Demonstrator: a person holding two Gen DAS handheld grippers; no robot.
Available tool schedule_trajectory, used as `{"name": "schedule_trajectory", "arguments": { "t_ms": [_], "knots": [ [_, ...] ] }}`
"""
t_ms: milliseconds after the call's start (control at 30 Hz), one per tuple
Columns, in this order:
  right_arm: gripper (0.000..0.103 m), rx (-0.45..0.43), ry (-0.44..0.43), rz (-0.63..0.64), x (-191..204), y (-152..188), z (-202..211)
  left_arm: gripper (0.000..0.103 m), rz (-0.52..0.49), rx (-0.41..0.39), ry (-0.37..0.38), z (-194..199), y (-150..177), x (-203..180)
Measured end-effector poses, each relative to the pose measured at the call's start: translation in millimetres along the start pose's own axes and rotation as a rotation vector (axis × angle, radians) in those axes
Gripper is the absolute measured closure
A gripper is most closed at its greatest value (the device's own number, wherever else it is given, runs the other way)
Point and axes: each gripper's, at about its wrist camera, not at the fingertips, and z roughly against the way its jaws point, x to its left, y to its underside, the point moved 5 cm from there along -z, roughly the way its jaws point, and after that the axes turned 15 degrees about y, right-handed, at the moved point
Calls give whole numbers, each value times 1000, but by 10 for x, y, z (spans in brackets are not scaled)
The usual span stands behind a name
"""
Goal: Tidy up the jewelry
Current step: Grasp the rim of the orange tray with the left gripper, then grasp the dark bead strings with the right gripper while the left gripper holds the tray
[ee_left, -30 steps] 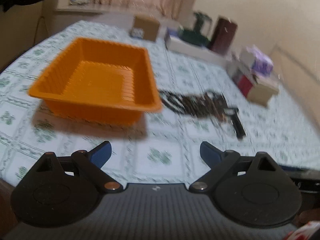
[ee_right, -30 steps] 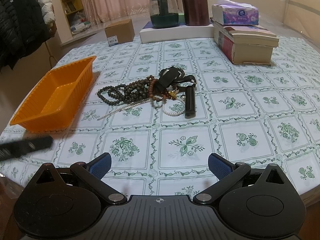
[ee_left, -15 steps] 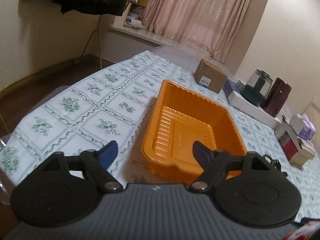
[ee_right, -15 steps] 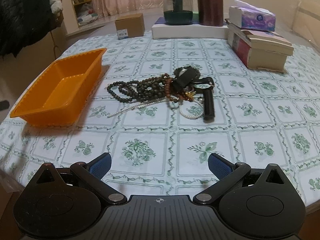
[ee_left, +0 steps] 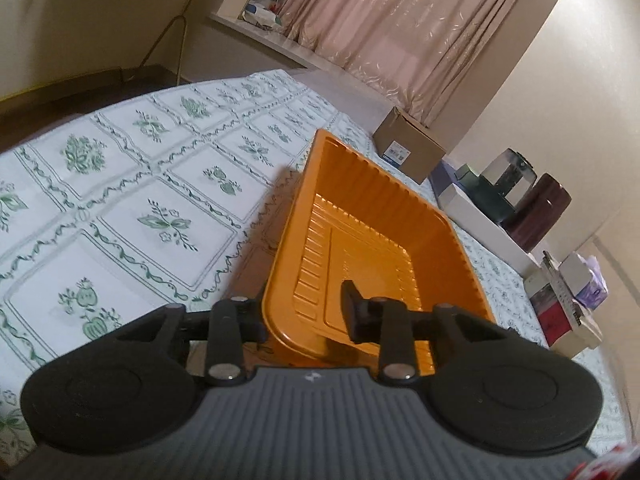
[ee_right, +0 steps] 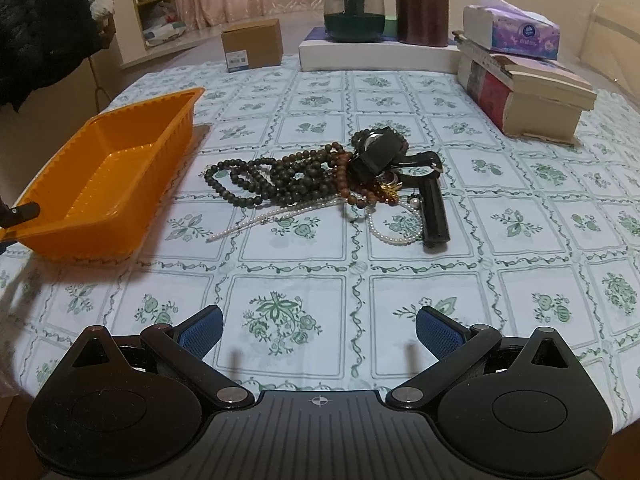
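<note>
Pale curtains (ee_left: 404, 32) hung behind the table (ee_right: 520, 264), which wore a white cloth printed with green flowers. I had my left gripper (ee_left: 306, 312) at the near corner of the orange plastic tray (ee_left: 372, 236), one finger inside the basin and the other outside the wall; its jaws had just been closing, with the tray's rim between them, though I could not tell whether the pads were already pressing on it. From my right wrist view that same tray (ee_right: 108, 172) sat at the left edge of the table with one dark fingertip of the left gripper (ee_right: 24, 212) showing over its near end. My right gripper (ee_right: 318, 328) hovered over bare cloth with its blue pads spread wide and nothing between them. Near the middle of the table lay the jewelry: dark bead necklaces (ee_right: 272, 176) tangled with reddish-brown beads, a pearl strand (ee_right: 280, 212) trailing out beneath them, and a black watch (ee_right: 432, 204) beside it, all well apart from the tray. Along the far side stood a cardboard box (ee_right: 252, 48), a glass jar (ee_right: 354, 0), a brown canister (ee_right: 422, 2), and a tissue pack (ee_right: 516, 30) on stacked books (ee_right: 528, 96)
</note>
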Motion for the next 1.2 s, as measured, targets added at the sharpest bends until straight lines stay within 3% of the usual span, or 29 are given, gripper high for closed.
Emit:
{"name": "schedule_trajectory", "arguments": {
  "t_ms": [300, 467, 667, 700, 767, 833, 933, 1100, 1133, 1200],
  "knots": [
    [1, -1, -9, -13, 30, -15, -68, 93, -25, 22, -47, -1, -27, -61],
    [1, -16, -16, -75, -132, -87, -85, 94, -187, 69, -88, -9, -88, -292],
    [2, -105, 37, -99, -432, -338, -182, 95, -420, 97, -128, -67, -222, -729],
    [4, -121, 49, -97, -476, -387, -220, 95, -446, 101, -134, -83, -231, -784],
    [25, -141, 79, -90, -555, -467, -340, 95, -493, 103, -152, -117, -243, -892],
    [35, -141, 100, -92, -629, -517, -479, 96, -519, 104, -163, -140, -245, -959],
    [61, -123, 123, -87, -722, -546, -666, 96, -523, 111, -172, -159, -238, -977],
    [77, -94, 117, -82, -781, -496, -813, 96, -531, 110, -208, -124, -238, -932],
    [84, -98, 115, -84, -785, -492, -811, 96, -529, 110, -213, -117, -239, -925],
    [84, -100, 113, -95, -804, -483, -794, 96, -533, 110, -219, -94, -236, -921]
  ]
}}
